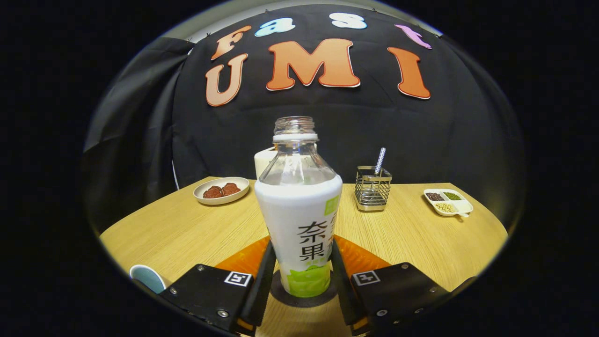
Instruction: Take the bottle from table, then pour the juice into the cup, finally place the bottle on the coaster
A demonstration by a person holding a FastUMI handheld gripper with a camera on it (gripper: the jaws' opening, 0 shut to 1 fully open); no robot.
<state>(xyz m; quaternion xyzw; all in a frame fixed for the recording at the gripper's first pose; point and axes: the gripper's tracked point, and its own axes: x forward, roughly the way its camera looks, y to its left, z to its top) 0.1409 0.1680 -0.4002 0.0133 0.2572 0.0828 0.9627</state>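
— Black cloth backs the booth, and a pale wooden surface [412, 234] fills the ground ahead. How does the gripper [302, 276] stand?

— Its two fingers [262, 281] flank the lower body of the bottle [299, 220], one on each side, and both appear to lie against the label. It looks clenched on the bottle, though the contact at the right finger is hard to judge.

— Where does the bottle sit?

— Upright between the fingers, capless, its base on a dark round coaster [281, 292]. An orange mat [360, 257] shows behind the coaster on both sides.

— What else is around?

— A light blue cup [147, 277] stands near the left finger, off to the side. Beyond the bottle on the left lies a shallow plate [221, 190] with two reddish-brown pieces. A white cylinder [263, 161] peeks out just behind the bottle's shoulder. To the right stands a wire holder [372, 189] with a striped straw [379, 161] leaning in it, and farther right a divided dish [448, 201] of beans.

— Anything in the way?

— The bottle itself hides the middle of the surface.
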